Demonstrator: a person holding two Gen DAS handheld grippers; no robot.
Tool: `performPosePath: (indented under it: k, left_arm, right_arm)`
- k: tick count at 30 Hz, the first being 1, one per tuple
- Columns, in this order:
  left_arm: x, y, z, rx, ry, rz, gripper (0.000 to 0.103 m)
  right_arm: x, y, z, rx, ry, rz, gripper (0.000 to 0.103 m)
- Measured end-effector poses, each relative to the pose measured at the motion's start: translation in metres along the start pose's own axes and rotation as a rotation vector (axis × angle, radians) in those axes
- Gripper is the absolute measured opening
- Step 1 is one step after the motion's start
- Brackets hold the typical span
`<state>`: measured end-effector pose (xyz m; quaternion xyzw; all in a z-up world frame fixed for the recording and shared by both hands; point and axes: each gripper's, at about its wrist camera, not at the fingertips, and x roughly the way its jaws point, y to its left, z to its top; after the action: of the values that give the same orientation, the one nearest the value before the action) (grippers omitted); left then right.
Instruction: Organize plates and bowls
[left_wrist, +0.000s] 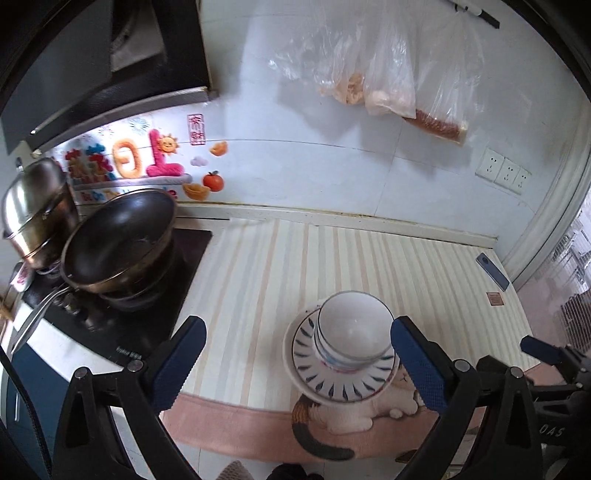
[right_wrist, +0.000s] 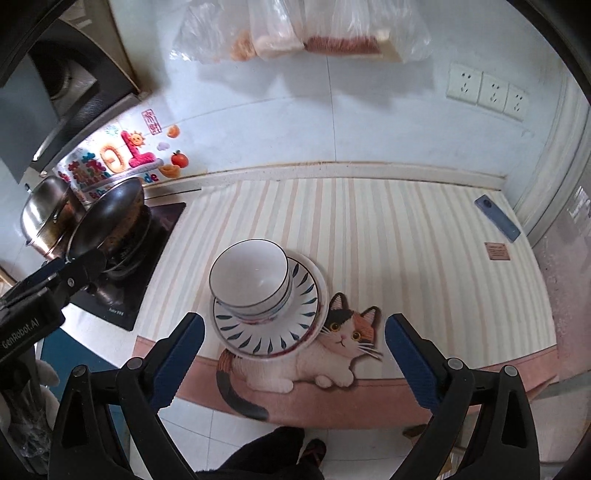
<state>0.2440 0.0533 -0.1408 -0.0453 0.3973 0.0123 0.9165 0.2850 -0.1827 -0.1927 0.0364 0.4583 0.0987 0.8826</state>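
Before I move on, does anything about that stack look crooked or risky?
Slightly: the bowls sit off-centre on the plates, toward the stove. Nothing is spilled or visibly chipped. Both tongs are open, clear of it.

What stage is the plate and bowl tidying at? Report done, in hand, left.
Done: the white dark-rimmed bowls sit nested on the white leaf-patterned plate, which rests on a larger white plate, all on the striped cat mat.
In hand: nothing; the left hand-held gripper and right hand-held gripper are both open and empty.
Left: no loose dishes are visible; perhaps only moving the stack.
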Motion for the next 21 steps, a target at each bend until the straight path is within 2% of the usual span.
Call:
performPosePath:
  k: [5,13,21]
  left_arm:
    - [-0.039,-0.003,-0.020,-0.016,-0.007,0.013,0.103]
    - [-0.108,0.002,-0.047,-0.027,-0.075,0.052,0.103]
    - [-0.158,0.016,-0.071,-0.007,-0.105,0.055,0.103]
  right_arm:
    - [-0.048,0.008,-0.020,-0.041,-0.050,-0.010,0.100]
    - [-0.126,0.028,-0.059,-0.063,-0.141,-0.047,0.101]
    - [-0.175,0.056,-0.089,-0.050,-0.206,-0.055,0.101]
